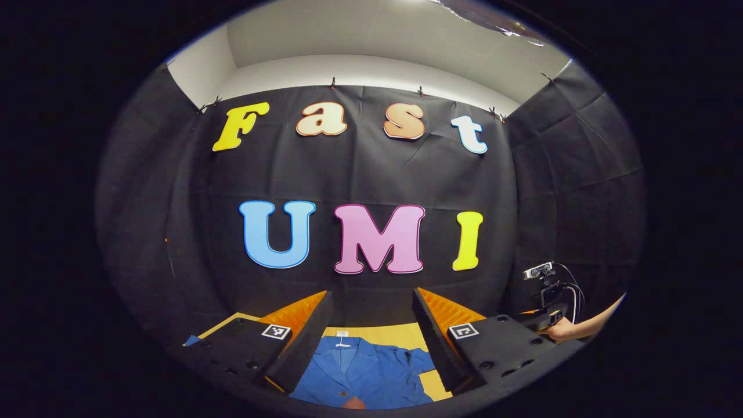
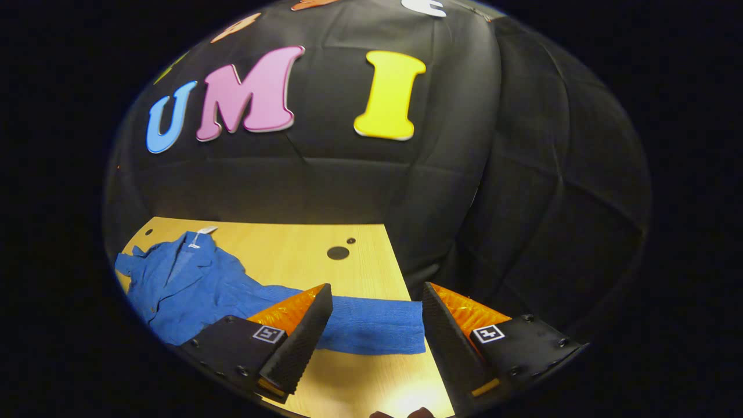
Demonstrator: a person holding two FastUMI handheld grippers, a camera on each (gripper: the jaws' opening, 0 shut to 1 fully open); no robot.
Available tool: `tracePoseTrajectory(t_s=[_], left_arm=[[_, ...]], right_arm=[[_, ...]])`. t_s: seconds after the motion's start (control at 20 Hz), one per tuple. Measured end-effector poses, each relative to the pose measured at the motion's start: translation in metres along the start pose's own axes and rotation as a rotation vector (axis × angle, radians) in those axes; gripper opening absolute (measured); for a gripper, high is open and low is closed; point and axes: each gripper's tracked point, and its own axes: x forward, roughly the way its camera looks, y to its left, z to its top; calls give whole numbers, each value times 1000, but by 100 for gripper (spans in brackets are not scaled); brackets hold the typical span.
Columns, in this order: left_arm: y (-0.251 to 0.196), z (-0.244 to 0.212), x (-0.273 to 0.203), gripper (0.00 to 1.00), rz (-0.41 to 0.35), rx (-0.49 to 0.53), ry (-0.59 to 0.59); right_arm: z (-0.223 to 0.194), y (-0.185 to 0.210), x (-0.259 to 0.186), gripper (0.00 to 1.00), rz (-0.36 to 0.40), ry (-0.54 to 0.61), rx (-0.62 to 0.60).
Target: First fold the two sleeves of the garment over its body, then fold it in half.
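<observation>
A blue collared garment point(image 2: 191, 284) lies flat on the wooden table point(image 2: 278, 244), its collar toward the booth wall. One sleeve point(image 2: 371, 331) stretches out to the table's right edge. My right gripper point(image 2: 377, 287) hovers open above that sleeve's cuff end, the sleeve showing between its fingers. My left gripper point(image 1: 372, 296) is open above the garment's body point(image 1: 360, 371), near the collar, with nothing between its fingers. In the left gripper view the right gripper point(image 1: 548, 316) shows far right, held by a hand point(image 1: 566, 331).
A white tag point(image 2: 200, 232) sits at the collar. A round dark hole point(image 2: 338, 252) and a smaller one mark the table behind the sleeve. The table's right edge point(image 2: 406, 273) drops off just past the cuff. Black cloth walls stand close behind and right.
</observation>
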Motion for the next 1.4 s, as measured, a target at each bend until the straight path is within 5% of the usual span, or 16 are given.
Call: tracePoseTrajectory(t_s=[0.25, 0.35, 0.4, 0.45, 0.7, 0.75, 0.8, 0.85, 0.95, 1.15, 1.3, 1.4], left_arm=[[-41, -9, 25, 81, 30, -15, 49], [-48, -13, 32, 81, 41, -32, 71], [-48, -14, 35, 81, 51, -33, 79], [-48, -13, 38, 84, 62, -30, 84], [-57, -8, 56, 81, 52, -10, 69], [-60, -8, 60, 81, 45, -9, 73], [-63, -9, 62, 81, 41, -8, 76], [-67, -8, 63, 81, 32, -5, 76], [-72, -4, 64, 81, 18, 11, 63], [-70, -11, 62, 81, 26, 27, 72], [-63, -14, 56, 81, 45, 5, 85], [-55, -12, 52, 81, 60, 5, 81]], right_arm=[[-79, -12, 66, 94, -4, 245, 71], [-103, -10, 75, 100, 2, 314, 59], [-115, -11, 78, 91, -3, 341, 34], [-127, -11, 78, 100, 15, 380, 15], [-120, -12, 81, 98, 11, 330, 57], [-118, -12, 81, 86, 12, 329, 61], [-117, -13, 81, 98, 7, 331, 68], [-118, -13, 81, 87, 6, 334, 81], [-118, -14, 82, 98, 6, 329, 70], [-114, -8, 88, 78, 33, 319, 98], [-115, -4, 88, 20, 41, 331, 209], [-108, -6, 92, 20, 45, 326, 270]])
